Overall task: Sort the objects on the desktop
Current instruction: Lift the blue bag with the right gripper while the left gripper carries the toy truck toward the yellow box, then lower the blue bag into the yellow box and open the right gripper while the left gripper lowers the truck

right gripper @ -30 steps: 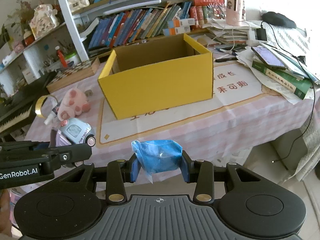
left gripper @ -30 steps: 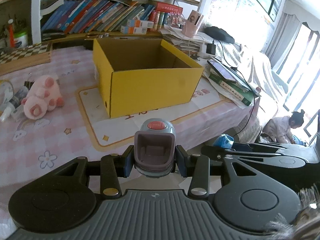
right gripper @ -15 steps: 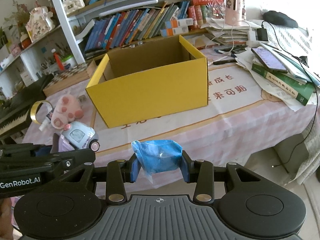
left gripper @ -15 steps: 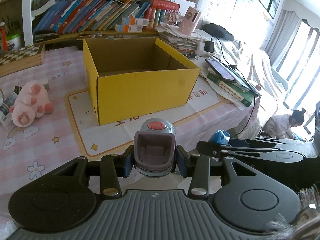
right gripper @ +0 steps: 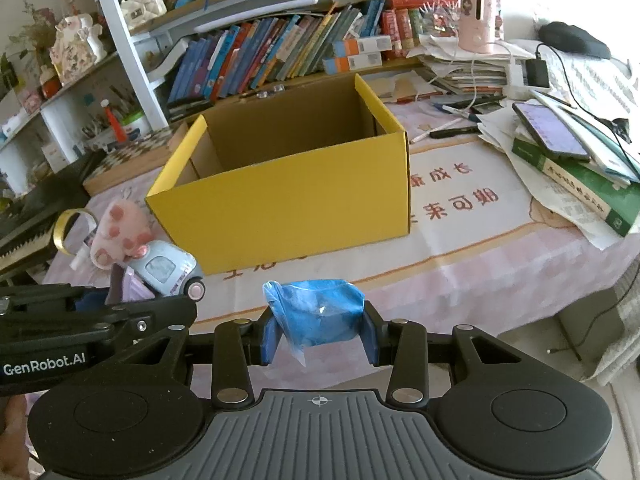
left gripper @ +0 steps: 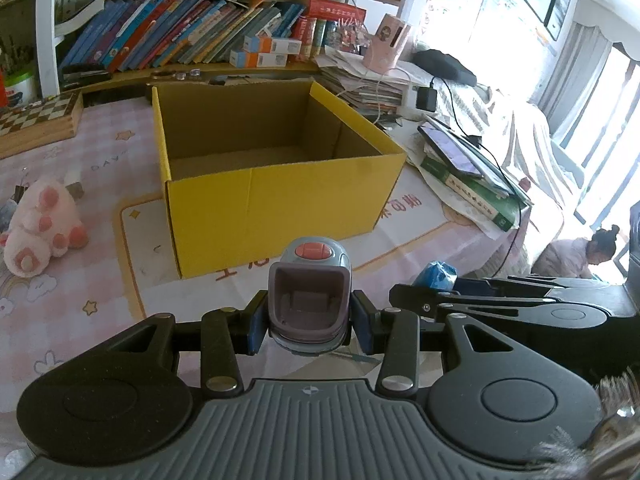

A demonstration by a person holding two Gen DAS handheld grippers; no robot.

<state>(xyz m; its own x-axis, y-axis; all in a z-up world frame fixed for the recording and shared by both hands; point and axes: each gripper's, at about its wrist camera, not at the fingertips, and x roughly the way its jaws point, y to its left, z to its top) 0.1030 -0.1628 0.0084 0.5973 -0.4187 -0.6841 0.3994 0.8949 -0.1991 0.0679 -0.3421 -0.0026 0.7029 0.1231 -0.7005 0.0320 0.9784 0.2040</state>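
Note:
An open yellow cardboard box (left gripper: 280, 196) stands on the pink table, its inside empty; it also shows in the right wrist view (right gripper: 288, 200). My left gripper (left gripper: 306, 314) is shut on a grey-blue toy car (left gripper: 308, 292) seen from behind, held in front of the box. My right gripper (right gripper: 318, 338) is shut on a crumpled blue plastic packet (right gripper: 316, 312), also in front of the box. The right gripper and its packet (left gripper: 434, 274) show at the right of the left wrist view. The toy car (right gripper: 164, 268) shows at the left of the right wrist view.
A pink plush toy (left gripper: 40, 224) lies left of the box, near a gold tape ring (right gripper: 66, 226). A chessboard (left gripper: 36, 120) sits at the back left. Books with a phone (right gripper: 550, 132) on top lie right of the box. Bookshelves (left gripper: 192, 40) stand behind.
Both grippers have moved forward toward the yellow box with their objects still held; the box looks larger and more of its inside shows.

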